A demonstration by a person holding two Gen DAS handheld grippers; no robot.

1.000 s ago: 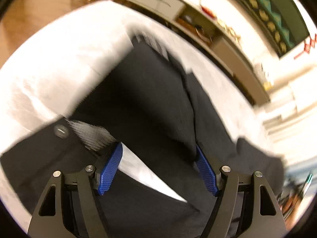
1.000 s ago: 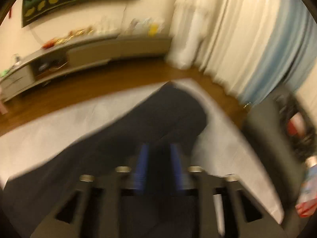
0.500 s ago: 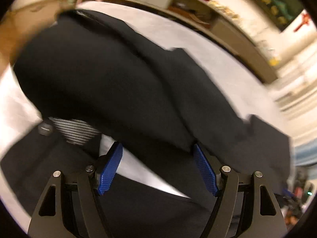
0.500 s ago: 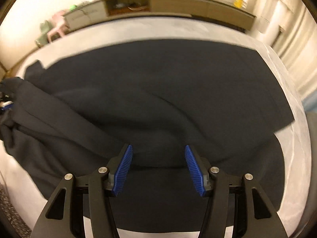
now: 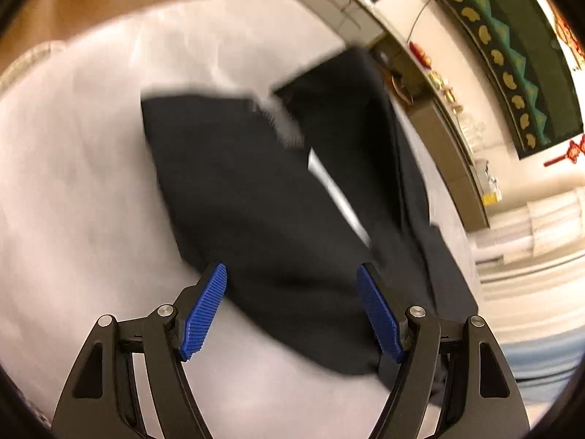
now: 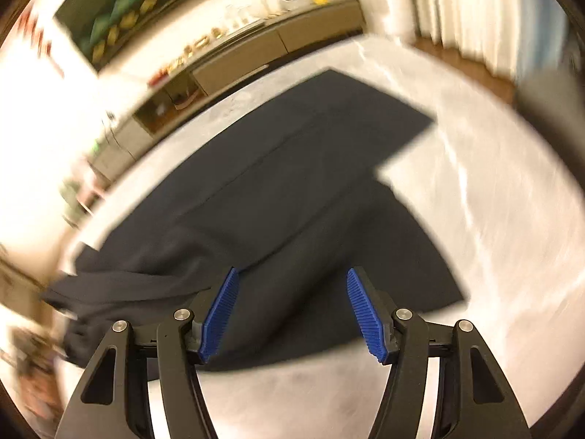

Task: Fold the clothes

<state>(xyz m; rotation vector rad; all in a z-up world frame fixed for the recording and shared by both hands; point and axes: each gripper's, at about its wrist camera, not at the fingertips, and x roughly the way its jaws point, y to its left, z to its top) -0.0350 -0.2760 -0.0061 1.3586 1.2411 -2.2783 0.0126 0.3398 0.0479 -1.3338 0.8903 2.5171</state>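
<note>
Black trousers (image 5: 278, 197) lie on a white covered table (image 5: 73, 190). In the left wrist view their waist end faces away, with a striped lining (image 5: 285, 124) showing at the fly. My left gripper (image 5: 292, 311) hovers open above the cloth, its blue pads apart and pressing on nothing. In the right wrist view the two legs (image 6: 299, 168) lie spread and partly overlapped, bunched at the left. My right gripper (image 6: 292, 314) is above the near leg with its jaws opening; cloth lies below them, not pinched.
A long low sideboard (image 6: 256, 55) with small items runs along the far wall, under a green and yellow wall hanging (image 5: 512, 58). Pale curtains (image 6: 475, 7) hang at the right. Bare white table surface (image 6: 493, 219) lies to the right of the trousers.
The right gripper's pads have spread apart from around the dark cloth. Both views have swung across the trousers; the left one now sees the waist end farther off, with more white table showing.
</note>
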